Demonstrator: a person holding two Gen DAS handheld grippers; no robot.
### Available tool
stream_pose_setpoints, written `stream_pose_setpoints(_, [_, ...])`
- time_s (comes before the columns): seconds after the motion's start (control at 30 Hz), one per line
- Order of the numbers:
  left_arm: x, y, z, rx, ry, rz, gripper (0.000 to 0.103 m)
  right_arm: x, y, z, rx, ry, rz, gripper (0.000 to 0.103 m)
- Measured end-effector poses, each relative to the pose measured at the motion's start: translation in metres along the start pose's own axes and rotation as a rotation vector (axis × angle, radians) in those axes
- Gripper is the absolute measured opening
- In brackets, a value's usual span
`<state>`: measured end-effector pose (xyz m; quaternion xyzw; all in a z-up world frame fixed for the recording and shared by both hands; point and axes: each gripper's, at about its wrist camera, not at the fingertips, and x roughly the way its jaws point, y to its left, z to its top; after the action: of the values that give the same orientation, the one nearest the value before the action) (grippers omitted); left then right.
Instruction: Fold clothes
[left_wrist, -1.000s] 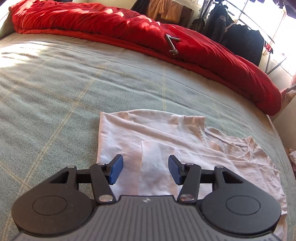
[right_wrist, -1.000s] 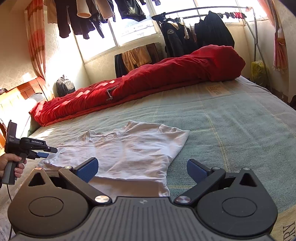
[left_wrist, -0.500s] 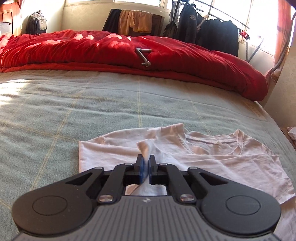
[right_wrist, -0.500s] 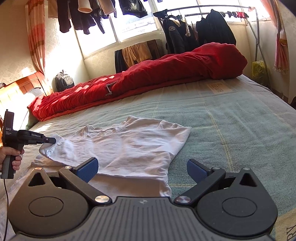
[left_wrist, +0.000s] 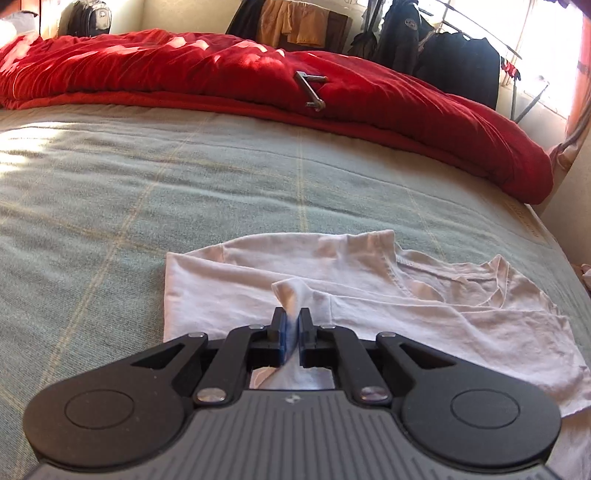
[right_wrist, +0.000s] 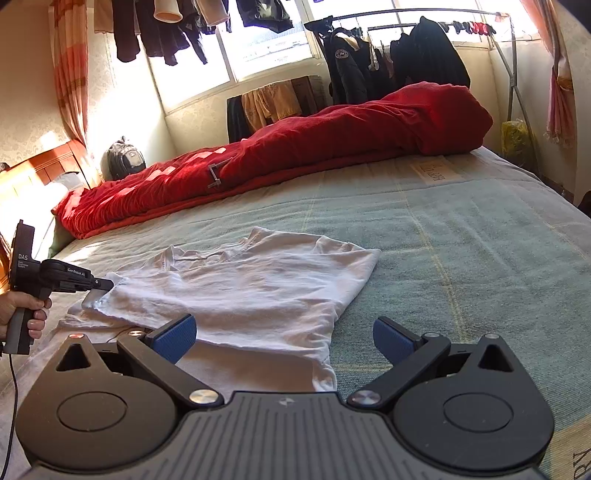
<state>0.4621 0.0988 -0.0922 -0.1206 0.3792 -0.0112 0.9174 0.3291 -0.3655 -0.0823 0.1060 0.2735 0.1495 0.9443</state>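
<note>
A white T-shirt lies partly folded on the green bedspread. My left gripper is shut on a pinched fold of the shirt's sleeve, and a peak of cloth sticks up past the blue pads. In the right wrist view that same left gripper shows at the far left, held in a hand, lifting the sleeve edge slightly off the bed. My right gripper stands open low over the shirt's near hem, nothing between its fingers.
A red quilt is bunched along the far side of the bed, with a metal clamp on it. Dark jackets hang on a rack by the window. A backpack sits near the wooden headboard.
My left gripper closed on the shirt's sleeve fold and raised it a little off the bed, shifting slightly across. The right gripper has stayed where it was, open.
</note>
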Motion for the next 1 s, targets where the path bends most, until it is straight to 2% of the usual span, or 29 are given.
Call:
stream_pose_setpoints(0.1, [-0.009, -0.008, 0.008, 0.035, -0.03, 0.001, 0.005, 0.001, 0.0, 0.0, -0.001, 0.004, -0.001, 0.103])
stream_pose_setpoints(0.13, [-0.009, -0.008, 0.011, 0.029, -0.027, 0.004, 0.012, 0.002, 0.001, 0.0, -0.001, 0.005, -0.001, 0.103])
stream_pose_setpoints(0.23, [-0.005, 0.0, 0.016, -0.022, 0.011, 0.064, 0.014, 0.001, 0.002, 0.0, -0.004, 0.003, 0.005, 0.103])
stream_pose_setpoints(0.3, [-0.009, 0.002, 0.015, -0.027, 0.003, 0.106, 0.015, -0.001, 0.001, 0.0, -0.004, -0.004, 0.009, 0.103])
stream_pose_setpoints(0.33, [-0.014, 0.002, 0.014, -0.035, -0.016, 0.104, 0.016, -0.002, 0.001, 0.001, -0.004, -0.008, 0.012, 0.103])
stream_pose_setpoints(0.4, [-0.024, -0.003, 0.011, -0.049, -0.04, 0.049, 0.024, -0.003, 0.001, 0.001, -0.003, -0.011, 0.013, 0.103])
stream_pose_setpoints(0.47, [-0.028, -0.023, 0.008, -0.017, -0.006, -0.032, 0.029, -0.002, 0.0, 0.0, -0.001, -0.008, 0.009, 0.103])
stream_pose_setpoints(0.6, [-0.028, -0.085, -0.003, 0.127, 0.063, -0.206, 0.033, 0.0, 0.0, -0.001, 0.0, 0.0, 0.005, 0.103])
stream_pose_setpoints(0.67, [-0.018, -0.118, -0.012, 0.205, 0.123, -0.245, 0.038, 0.0, 0.001, -0.002, -0.004, 0.003, 0.006, 0.103])
stream_pose_setpoints(0.7, [-0.011, -0.133, -0.018, 0.249, 0.162, -0.241, 0.038, 0.001, 0.001, -0.002, -0.007, 0.004, 0.006, 0.103])
stream_pose_setpoints(0.77, [0.005, -0.156, -0.032, 0.341, 0.207, -0.178, 0.038, 0.001, 0.0, -0.003, -0.008, 0.005, 0.004, 0.103])
stream_pose_setpoints(0.83, [0.015, -0.166, -0.041, 0.386, 0.156, -0.138, 0.041, 0.001, -0.003, -0.004, 0.0, 0.006, 0.002, 0.103])
stream_pose_setpoints(0.93, [0.032, -0.164, -0.029, 0.293, 0.145, -0.153, 0.048, 0.001, -0.007, -0.005, 0.005, 0.01, -0.007, 0.103])
stream_pose_setpoints(1.0, [0.043, -0.165, -0.019, 0.269, 0.142, -0.142, 0.051, 0.001, -0.009, -0.005, 0.013, 0.01, -0.013, 0.103])
